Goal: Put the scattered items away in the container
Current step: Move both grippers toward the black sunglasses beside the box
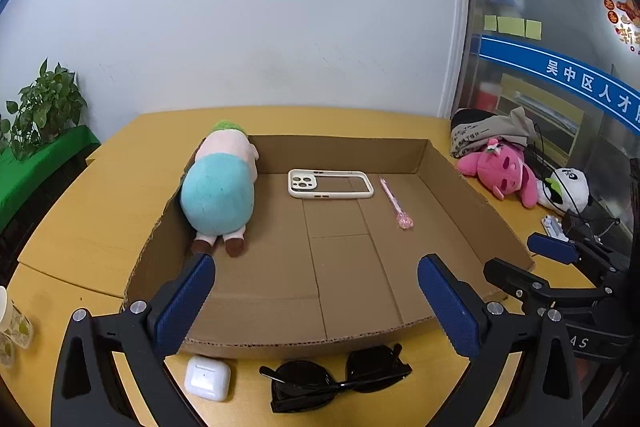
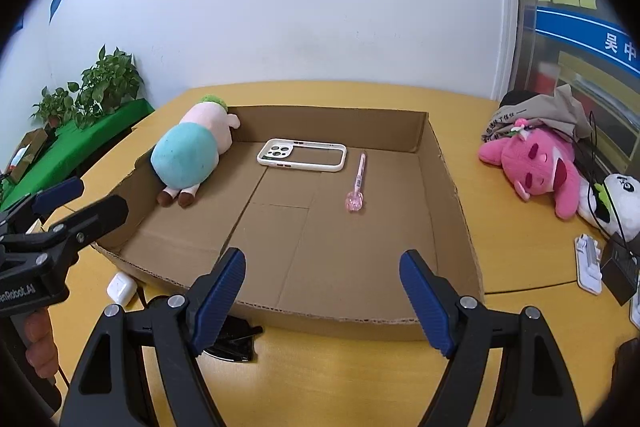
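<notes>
A shallow cardboard box (image 1: 452,171) (image 2: 448,167) lies on the yellow table. Inside it are a teal-and-pink plush doll (image 1: 218,195) (image 2: 188,155), a white phone case (image 1: 330,183) (image 2: 302,155) and a pink pen (image 1: 396,201) (image 2: 357,183). In front of the box lie a white earbud case (image 1: 208,377) (image 2: 120,289) and black sunglasses (image 1: 340,379) (image 2: 234,341). My left gripper (image 1: 316,307) (image 2: 76,199) is open and empty above the box's near edge. My right gripper (image 2: 322,301) (image 1: 516,259) is open and empty, beside the left one.
A pink plush (image 1: 500,173) (image 2: 536,171), a panda plush (image 1: 568,191) (image 2: 616,203), a grey bag (image 1: 492,129) and cables lie at the table's right. A white device (image 2: 588,263) sits near the right edge. Potted plants (image 1: 44,107) (image 2: 104,83) stand left. A paper cup (image 1: 12,327) stands at the near left.
</notes>
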Available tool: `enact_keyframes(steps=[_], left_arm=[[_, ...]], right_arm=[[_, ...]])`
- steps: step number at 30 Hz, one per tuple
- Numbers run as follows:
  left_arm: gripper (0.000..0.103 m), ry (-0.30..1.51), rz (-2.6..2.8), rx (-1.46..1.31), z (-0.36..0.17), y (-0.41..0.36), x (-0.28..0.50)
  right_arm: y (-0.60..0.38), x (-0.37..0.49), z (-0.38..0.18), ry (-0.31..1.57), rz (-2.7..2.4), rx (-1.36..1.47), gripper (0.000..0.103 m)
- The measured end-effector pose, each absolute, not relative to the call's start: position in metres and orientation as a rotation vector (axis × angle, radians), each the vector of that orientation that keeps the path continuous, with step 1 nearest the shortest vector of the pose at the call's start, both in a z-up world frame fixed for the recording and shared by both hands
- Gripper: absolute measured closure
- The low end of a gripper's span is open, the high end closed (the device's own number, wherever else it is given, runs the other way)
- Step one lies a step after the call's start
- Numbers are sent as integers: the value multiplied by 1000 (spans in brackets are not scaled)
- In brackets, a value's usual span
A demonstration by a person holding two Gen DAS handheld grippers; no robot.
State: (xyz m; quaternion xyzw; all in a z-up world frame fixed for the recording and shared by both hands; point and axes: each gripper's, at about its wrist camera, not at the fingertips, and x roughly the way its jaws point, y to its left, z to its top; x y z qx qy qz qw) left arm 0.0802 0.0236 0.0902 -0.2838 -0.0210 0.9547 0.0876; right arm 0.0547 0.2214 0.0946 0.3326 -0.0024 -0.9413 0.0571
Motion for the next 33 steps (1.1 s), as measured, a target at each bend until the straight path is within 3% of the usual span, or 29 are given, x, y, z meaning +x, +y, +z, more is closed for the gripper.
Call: enact_keyframes(steps=[24, 33], left_arm=[[0, -85, 2782, -900, 75, 16, 93], [0, -180, 2692, -1078, 31, -14, 101]], right_arm=[[218, 70, 86, 5, -2807, 1013, 24], [211, 76, 42, -36, -2587, 1136, 24]])
